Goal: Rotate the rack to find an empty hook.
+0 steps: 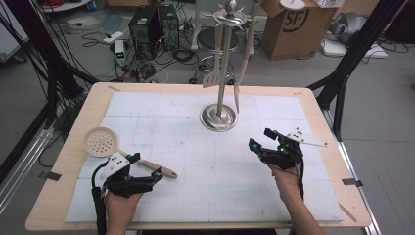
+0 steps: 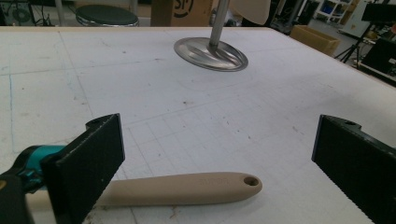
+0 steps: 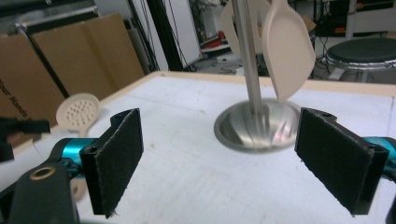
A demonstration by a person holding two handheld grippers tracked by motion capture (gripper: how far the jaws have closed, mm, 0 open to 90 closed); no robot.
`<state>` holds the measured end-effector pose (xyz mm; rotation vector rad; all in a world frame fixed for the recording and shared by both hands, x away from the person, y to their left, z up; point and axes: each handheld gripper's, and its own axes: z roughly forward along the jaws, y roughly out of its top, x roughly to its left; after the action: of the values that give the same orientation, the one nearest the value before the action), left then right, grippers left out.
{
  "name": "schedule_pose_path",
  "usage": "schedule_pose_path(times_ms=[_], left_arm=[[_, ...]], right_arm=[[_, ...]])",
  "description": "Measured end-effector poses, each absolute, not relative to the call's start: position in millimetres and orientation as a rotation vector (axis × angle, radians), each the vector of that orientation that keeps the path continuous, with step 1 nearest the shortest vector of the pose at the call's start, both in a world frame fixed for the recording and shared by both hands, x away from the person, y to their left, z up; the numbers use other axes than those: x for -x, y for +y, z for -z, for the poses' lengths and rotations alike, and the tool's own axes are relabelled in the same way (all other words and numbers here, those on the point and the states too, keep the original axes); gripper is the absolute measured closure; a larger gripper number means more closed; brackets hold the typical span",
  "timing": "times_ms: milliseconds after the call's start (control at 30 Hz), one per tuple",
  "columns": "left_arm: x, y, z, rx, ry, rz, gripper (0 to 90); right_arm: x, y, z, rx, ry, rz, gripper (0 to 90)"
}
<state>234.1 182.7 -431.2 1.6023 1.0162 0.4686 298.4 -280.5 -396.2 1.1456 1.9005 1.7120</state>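
A beige skimmer spoon with a holed round head (image 1: pixel 101 142) lies on the white mat at the left, its handle (image 2: pixel 187 187) pointing right. My left gripper (image 1: pixel 146 166) is open just over the handle, whose end lies between the jaws without touching them. A steel utensil stand (image 1: pixel 219 117) rises at mid-table with a beige slotted turner (image 1: pixel 214 73) and another beige utensil (image 1: pixel 243 63) hanging from its top. My right gripper (image 1: pixel 261 138) is open and empty, to the right of the stand's base (image 3: pixel 257 125), facing it. The skimmer head (image 3: pixel 78 111) lies far off to its left.
The white gridded mat (image 1: pixel 195 196) covers most of the wooden table (image 1: pixel 63 161). Beyond the table's far edge are a round stool (image 1: pixel 218 39), a cardboard box (image 1: pixel 293 24), cables and black frame legs (image 1: pixel 347 63).
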Motion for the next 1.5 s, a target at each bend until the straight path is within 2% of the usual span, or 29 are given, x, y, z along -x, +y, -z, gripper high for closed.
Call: schedule_pose_path(times_ms=[267,833,1000,1500], left_arm=[[-235.2,183.3,432.2,-1.611,1.016,-0.476,3.0],[-235.4,181.9,433.1,-1.625,1.006,-0.478,3.0],[-235.6,181.8,432.7,-1.626,1.005,-0.480,3.0],[-237.6,176.5,435.1,-1.658,1.005,-0.472,3.0]], right_arm=[[-286.8,-290.8,415.3,-1.160,1.905,-1.699,14.3],[-275.0,-294.4,420.4,-1.152,1.949,-1.686,14.0],[-253.4,-292.2,422.5,-1.094,1.975,-1.646,14.2],[-259.5,-297.0,426.8,-1.135,1.923,-1.667,14.2]])
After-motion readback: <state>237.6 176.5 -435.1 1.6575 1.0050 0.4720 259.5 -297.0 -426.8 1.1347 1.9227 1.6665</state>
